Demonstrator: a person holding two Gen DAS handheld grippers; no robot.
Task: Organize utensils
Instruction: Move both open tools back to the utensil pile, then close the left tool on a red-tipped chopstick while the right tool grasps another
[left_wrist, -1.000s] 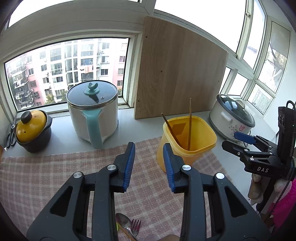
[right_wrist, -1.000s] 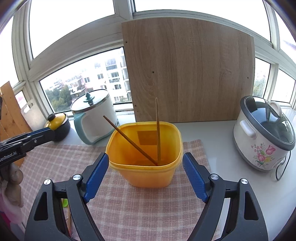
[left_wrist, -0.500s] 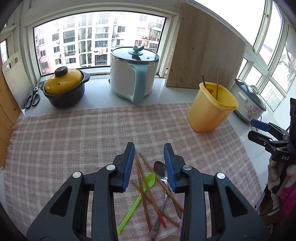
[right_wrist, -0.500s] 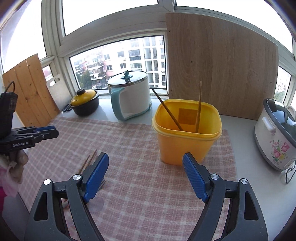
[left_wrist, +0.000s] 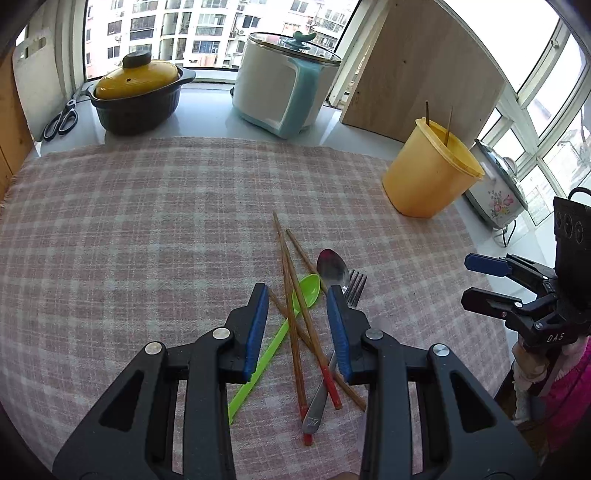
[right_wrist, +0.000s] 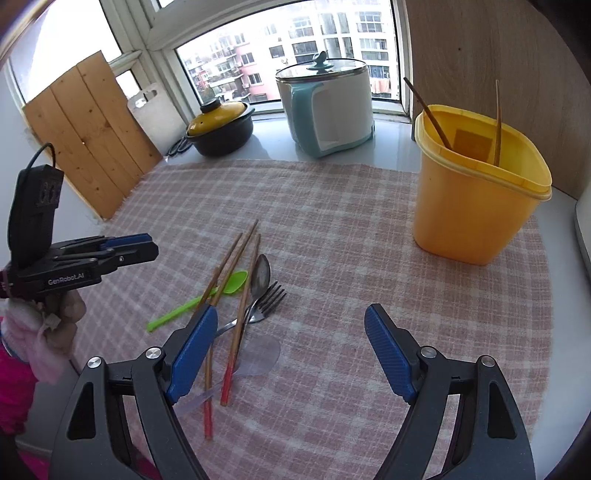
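Note:
A pile of utensils lies on the checked cloth (left_wrist: 147, 221): wooden chopsticks (left_wrist: 290, 295) with red ends, a green plastic spoon (left_wrist: 306, 291), a metal spoon (left_wrist: 332, 266) and a fork (left_wrist: 355, 286). My left gripper (left_wrist: 297, 321) is open and empty, hovering just above the pile. The pile also shows in the right wrist view, with the chopsticks (right_wrist: 236, 269), fork (right_wrist: 271, 299) and a clear plastic spoon (right_wrist: 258, 356). My right gripper (right_wrist: 291, 354) is wide open and empty, to the right of the pile. A yellow bin (right_wrist: 476, 188) holds two chopsticks.
A white and teal pot (left_wrist: 284, 81), a yellow-lidded casserole (left_wrist: 138, 96) and scissors (left_wrist: 61, 118) stand on the sill behind the cloth. A wooden board (left_wrist: 421, 70) leans behind the bin (left_wrist: 428, 173). A rice cooker (left_wrist: 495, 199) sits at the right.
Both grippers have tilted down and pulled back from the yellow bin toward the utensil pile. The left gripper has come lower over the pile. Both stay open.

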